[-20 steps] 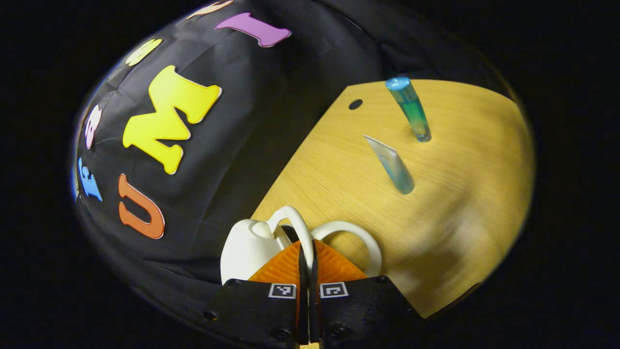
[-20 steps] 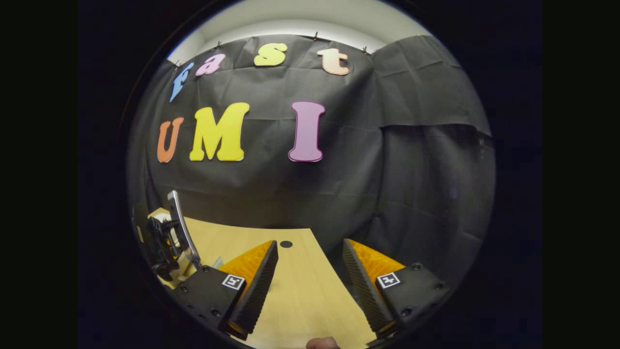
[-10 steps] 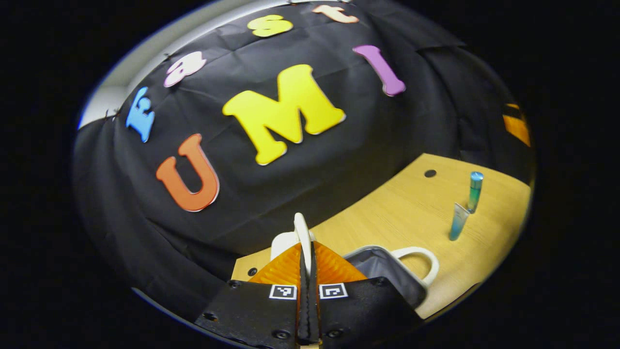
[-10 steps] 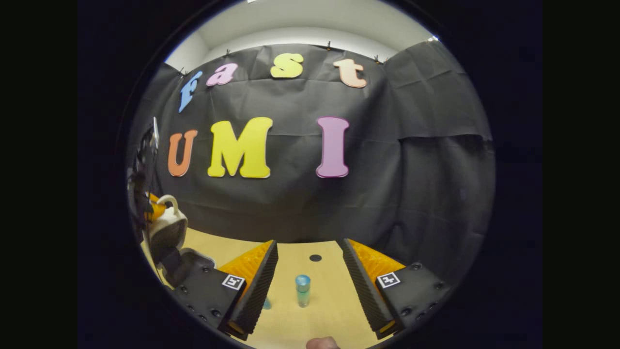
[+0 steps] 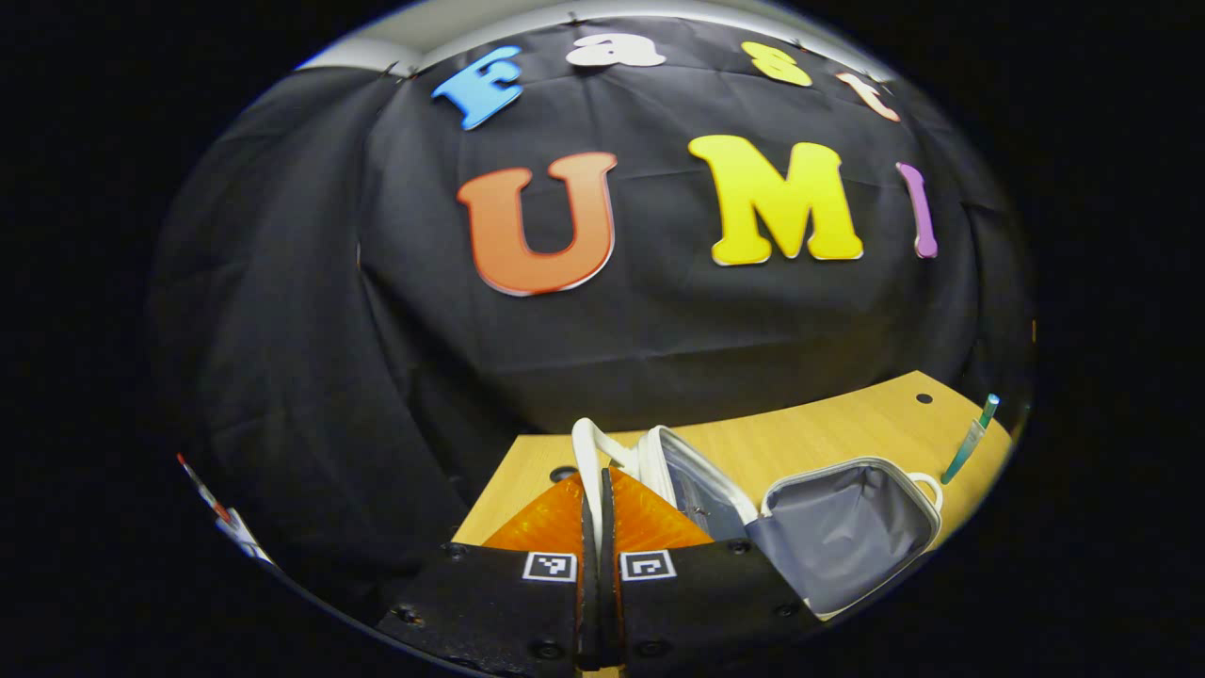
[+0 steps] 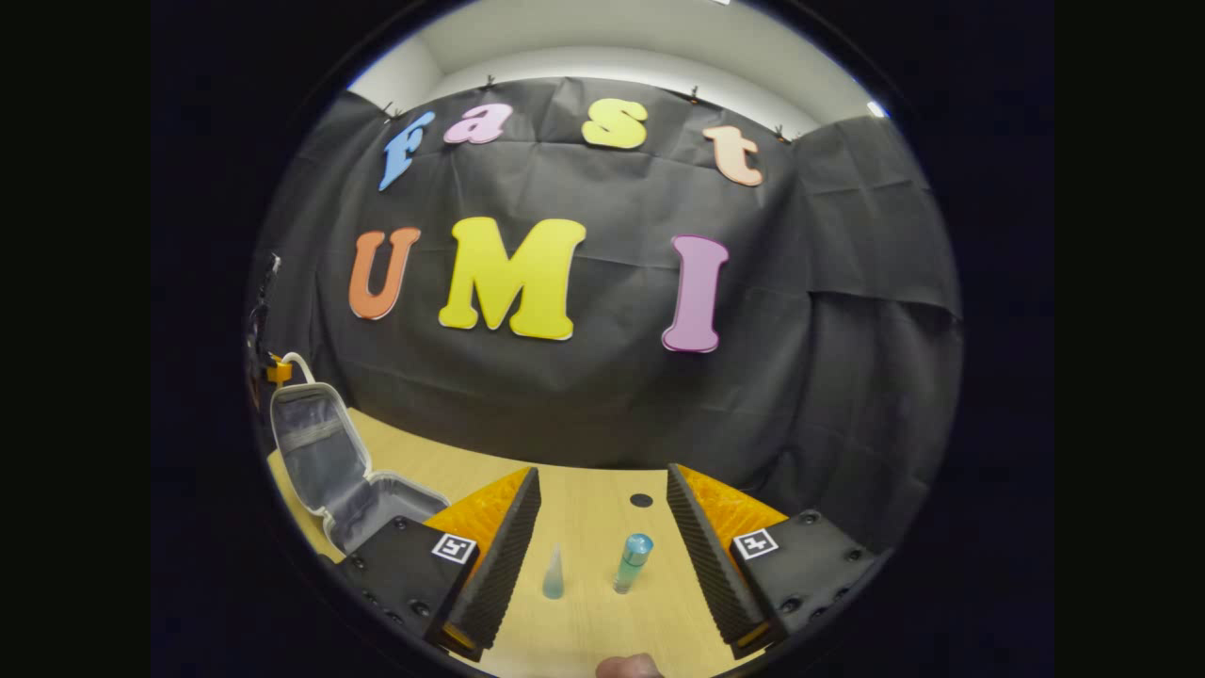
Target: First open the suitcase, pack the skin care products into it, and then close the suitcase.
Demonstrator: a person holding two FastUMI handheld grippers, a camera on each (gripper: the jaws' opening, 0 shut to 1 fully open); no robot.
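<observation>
The suitcase [image 6: 325, 461] sits open on the table [image 6: 593, 527] near its left edge. The left gripper [image 5: 595, 490] pinches the lid's white handle [image 5: 586, 452] tight and holds the lid up. The right gripper [image 6: 602, 527] is wide open and holds nothing. Between its fingers stand 2 skin care products, a small tube [image 6: 554, 574] and a blue-capped bottle [image 6: 633, 561]. I can read no writing on them.

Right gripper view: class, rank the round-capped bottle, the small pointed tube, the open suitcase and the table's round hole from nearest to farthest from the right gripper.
1-2. Small pointed tube and round-capped bottle, standing between the fingers: too close to call.
3. Round hole, straight ahead.
4. Open suitcase, far left.
</observation>
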